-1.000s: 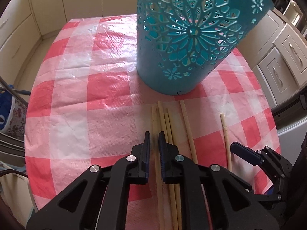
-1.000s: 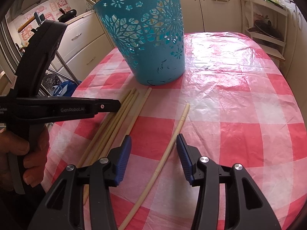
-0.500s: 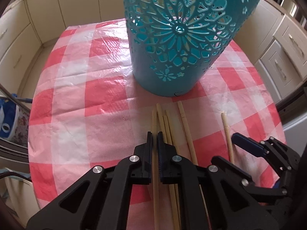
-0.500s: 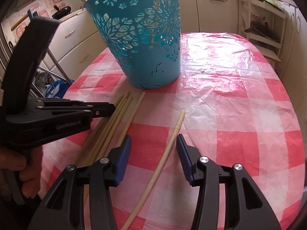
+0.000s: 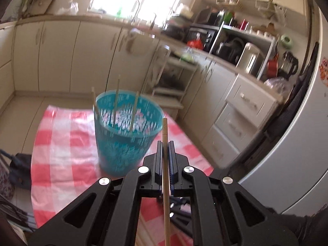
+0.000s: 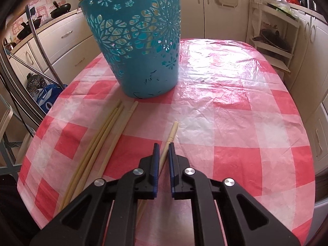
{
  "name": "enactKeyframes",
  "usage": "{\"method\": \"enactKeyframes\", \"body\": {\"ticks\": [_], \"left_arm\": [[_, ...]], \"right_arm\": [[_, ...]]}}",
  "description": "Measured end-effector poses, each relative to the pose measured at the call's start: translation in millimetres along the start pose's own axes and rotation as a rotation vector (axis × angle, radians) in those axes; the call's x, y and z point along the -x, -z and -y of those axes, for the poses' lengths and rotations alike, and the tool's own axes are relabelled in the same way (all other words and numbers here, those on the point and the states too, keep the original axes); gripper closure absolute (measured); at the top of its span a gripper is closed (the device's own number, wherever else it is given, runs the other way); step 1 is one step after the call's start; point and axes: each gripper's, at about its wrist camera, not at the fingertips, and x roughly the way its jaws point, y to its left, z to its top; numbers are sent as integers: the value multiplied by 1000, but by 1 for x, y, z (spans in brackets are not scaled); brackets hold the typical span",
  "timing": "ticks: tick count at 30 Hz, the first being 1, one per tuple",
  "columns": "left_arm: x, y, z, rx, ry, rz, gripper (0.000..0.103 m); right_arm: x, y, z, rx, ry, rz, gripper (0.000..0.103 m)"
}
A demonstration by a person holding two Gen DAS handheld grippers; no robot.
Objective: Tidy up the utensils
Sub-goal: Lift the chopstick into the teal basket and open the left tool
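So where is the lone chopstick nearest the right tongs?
In the right wrist view, the lone chopstick lies on the checked tablecloth, clamped by the right tongs, right of the chopstick bundle.

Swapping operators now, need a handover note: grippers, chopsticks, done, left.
Left gripper: shut on one chopstick, lifted off the table, near the teal basket.
Right gripper: jaws have just been closing on the lone chopstick, which lies on the tablecloth.
Done: three chopsticks stand in the basket.
Left: drop both held sticks in, then the bundle lying beside the basket.
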Motion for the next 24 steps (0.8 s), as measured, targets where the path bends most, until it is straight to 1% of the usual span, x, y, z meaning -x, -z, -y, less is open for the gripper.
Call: {"method": "enactKeyframes", "body": {"ticks": [3,4,6,7,11,14,16,17,21,24], "left_arm": [[5,-23,6,10,-11,96,98],[5,-33,9,9,-34,141,98],[6,-49,14,4,-69,205,98],[4,-59,16,2,-107,254,98],[-2,-92,21,-3,-213,393,98],[-12,-111,18,5,-289,469,98],[-22,-118,13,5,-341,500,98],[-25,-120,11,6,-355,502,98],[-49,-119,3,-7,-421,487,98],[-62,-111,-3,-7,-454,473,98]], "right_arm": [[0,0,1,3,1,1,94],[0,0,0,3,1,1,94],[0,-1,1,1,-2,1,93],[0,0,2,-1,-3,1,93],[0,-1,0,-2,-4,2,93],[0,0,0,-3,-7,2,93],[0,0,0,-6,-11,2,92],[0,0,1,-7,-14,2,92],[1,0,2,-10,-25,1,90],[1,0,1,-3,-31,0,87]]}}
